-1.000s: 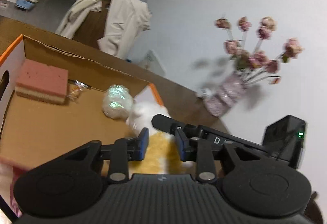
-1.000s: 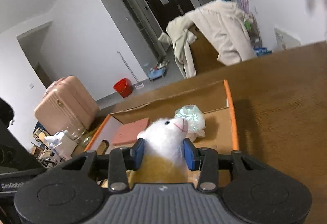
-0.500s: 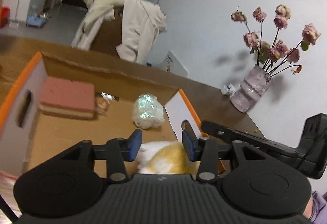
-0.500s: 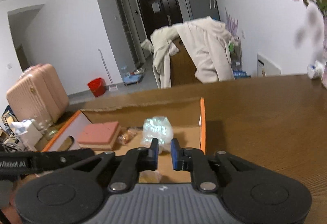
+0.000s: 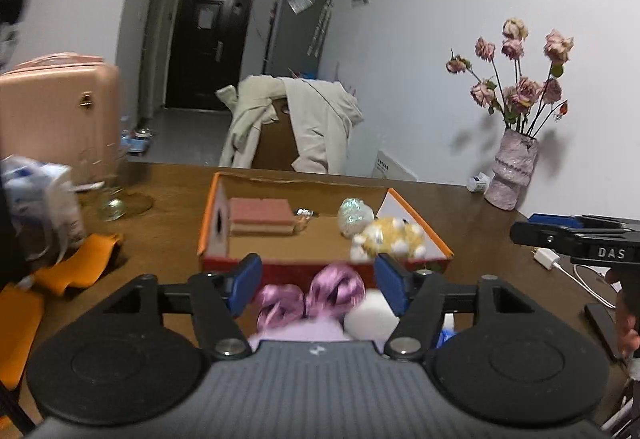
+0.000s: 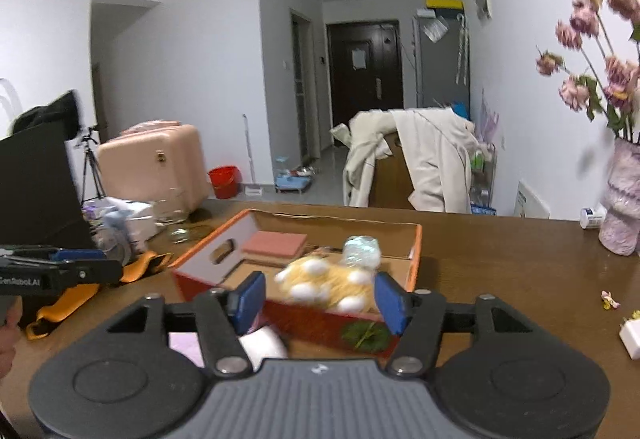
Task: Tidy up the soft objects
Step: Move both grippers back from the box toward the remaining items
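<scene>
Left gripper (image 5: 318, 281) open, nothing pressed between its pads; jaws have just been opening. It hangs back from the near wall of the box (image 5: 320, 266), pointing toward it and slightly down. Right gripper (image 6: 320, 297) likewise open, jaws just opened, no pad contact; it shows at the right edge of the left view, about level with the left one.

Yellow plush (image 5: 390, 237) lies inside the box at its near right corner, touching the clear wrapped ball (image 5: 355, 217) behind it. Pink sponge (image 5: 261, 215) sits at the box's far left, well apart from the plush. A small wrapped item lies between sponge and ball; too small to tell what.

Outside the box, on the table (image 5: 168, 223), just under and ahead of the left gripper: a purple plush (image 5: 316, 299), blurred, with a white soft thing (image 5: 370, 317) touching its right side. In the right view the same white thing (image 6: 262, 347) sits low, left of the right gripper's left finger.

Judgement: purple plush looks like the next item to box. It lies directly between the left gripper's fingers in line of sight, below them; left hand is clearly nearer. Its long axis cannot be told: the lower body is hidden by the gripper housing. The move would be a short drop onto it, then a lift over the near wall. Blur makes the pad-to-plush gap uncertain.
</scene>
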### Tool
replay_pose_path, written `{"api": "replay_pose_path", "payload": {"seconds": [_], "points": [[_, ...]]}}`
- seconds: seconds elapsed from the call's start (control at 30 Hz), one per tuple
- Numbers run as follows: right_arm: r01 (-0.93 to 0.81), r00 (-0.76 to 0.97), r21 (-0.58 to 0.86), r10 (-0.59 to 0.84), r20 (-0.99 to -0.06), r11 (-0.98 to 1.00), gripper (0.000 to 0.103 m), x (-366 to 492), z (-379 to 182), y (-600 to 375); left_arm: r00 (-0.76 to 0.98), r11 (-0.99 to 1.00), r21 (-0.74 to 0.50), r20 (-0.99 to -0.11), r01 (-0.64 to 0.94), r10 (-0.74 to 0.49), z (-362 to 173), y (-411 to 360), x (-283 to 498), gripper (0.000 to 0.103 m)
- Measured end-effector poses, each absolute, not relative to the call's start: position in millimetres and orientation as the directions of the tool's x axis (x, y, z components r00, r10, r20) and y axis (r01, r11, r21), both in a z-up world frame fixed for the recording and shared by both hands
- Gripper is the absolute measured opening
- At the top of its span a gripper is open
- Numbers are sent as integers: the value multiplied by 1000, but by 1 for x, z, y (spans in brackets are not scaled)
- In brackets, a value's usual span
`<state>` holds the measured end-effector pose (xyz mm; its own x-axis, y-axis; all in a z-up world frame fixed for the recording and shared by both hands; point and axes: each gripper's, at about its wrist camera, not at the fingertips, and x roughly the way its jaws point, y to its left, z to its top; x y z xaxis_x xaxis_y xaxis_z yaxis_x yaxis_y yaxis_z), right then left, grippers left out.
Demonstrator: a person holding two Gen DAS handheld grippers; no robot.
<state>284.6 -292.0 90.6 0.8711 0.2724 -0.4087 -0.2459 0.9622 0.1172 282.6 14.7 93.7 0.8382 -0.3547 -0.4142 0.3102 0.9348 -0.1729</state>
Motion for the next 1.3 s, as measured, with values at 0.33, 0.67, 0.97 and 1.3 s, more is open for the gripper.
{"api": "replay_pose_path", "payload": {"seconds": [0.33,0.67,0.97,1.3], "points": [[-255,847,225,329,-418,940,68,165,47,-255,870,953,-248,-415,174,-267,53,60,153,78],[-251,830,242,337,-444,937,68,110,20,-233,866,967,-192,-439,170,-239,39,56,113,81],[-207,828,296,328,-454,932,68,135,10,-250,831,956,-193,-476,219,-287,30,31,143,81],[-76,796,437,319,-515,896,68,235,-40,-268,788,957,-152,-543,248,-290,16,-6,222,81]]}}
